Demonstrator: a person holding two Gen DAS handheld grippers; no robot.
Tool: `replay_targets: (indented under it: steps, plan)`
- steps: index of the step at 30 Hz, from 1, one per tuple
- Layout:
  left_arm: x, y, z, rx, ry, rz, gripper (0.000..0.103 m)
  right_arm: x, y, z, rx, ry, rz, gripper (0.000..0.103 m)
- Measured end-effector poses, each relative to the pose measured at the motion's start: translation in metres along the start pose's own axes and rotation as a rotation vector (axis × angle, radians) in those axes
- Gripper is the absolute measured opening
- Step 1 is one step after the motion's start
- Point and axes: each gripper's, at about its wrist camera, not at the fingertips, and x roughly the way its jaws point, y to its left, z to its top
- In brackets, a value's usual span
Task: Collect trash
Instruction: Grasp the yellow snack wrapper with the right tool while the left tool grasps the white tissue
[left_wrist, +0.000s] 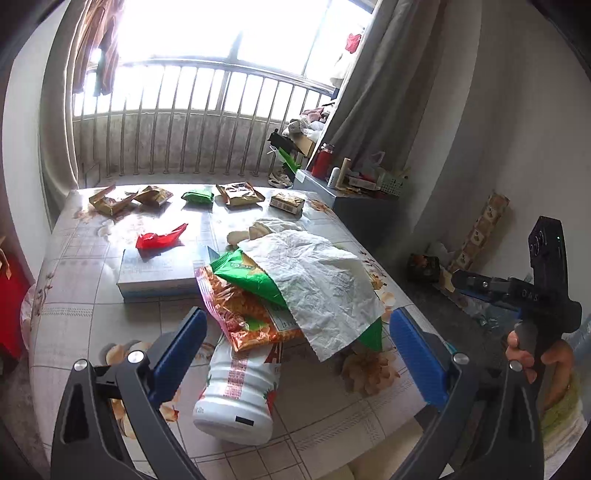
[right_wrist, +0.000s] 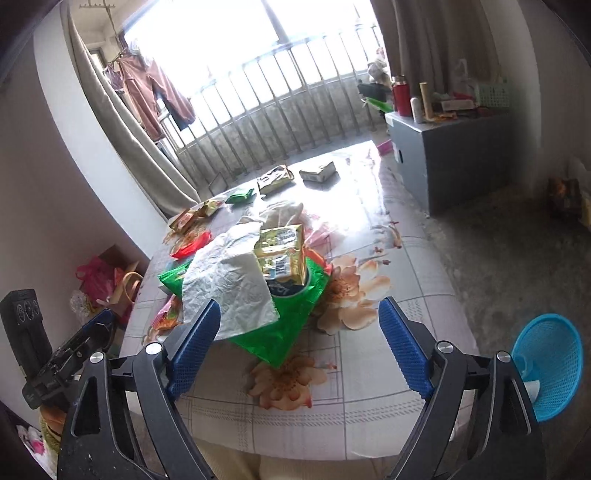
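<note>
A heap of trash lies on the flowered table (left_wrist: 74, 325): crumpled white paper (left_wrist: 314, 280), a green wrapper (left_wrist: 251, 277) and an orange wrapper (left_wrist: 240, 317) over a white plastic jar (left_wrist: 236, 398) on its side. My left gripper (left_wrist: 299, 354) is open above the jar, its pads well clear of it. In the right wrist view the heap shows the white paper (right_wrist: 229, 284), the green wrapper (right_wrist: 291, 321) and a yellow packet (right_wrist: 280, 254) on top. My right gripper (right_wrist: 299, 349) is open just short of the heap, holding nothing.
A red wrapper (left_wrist: 160, 240) sits on a flat box (left_wrist: 159, 269), and several wrappers (left_wrist: 240, 195) line the table's far edge. A blue mesh basket (right_wrist: 546, 365) stands at the right, a grey cabinet (right_wrist: 443, 158) beyond, bags (right_wrist: 99, 280) on the floor left.
</note>
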Motion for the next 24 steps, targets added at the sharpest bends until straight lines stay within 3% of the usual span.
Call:
replay_targets:
  steps: [3,8,12,16,24]
  plan:
    - [0.017,-0.005,0.025,0.066,0.04,-0.051,0.097,0.023,0.001,0.015,0.043,0.046,0.048,0.072]
    - [0.075,-0.013,0.056,0.112,0.19,-0.089,0.091,0.067,-0.02,0.037,0.166,0.14,0.107,0.064]
    - [0.124,-0.022,0.052,0.205,0.293,-0.043,0.087,0.094,-0.034,0.043,0.257,0.212,0.158,0.059]
    - [0.154,-0.018,0.041,0.225,0.357,0.037,0.075,0.105,-0.033,0.046,0.261,0.249,0.199,0.059]
    - [0.156,-0.008,0.041,0.194,0.358,0.095,0.053,0.138,-0.035,0.06,0.245,0.334,0.282,0.059]
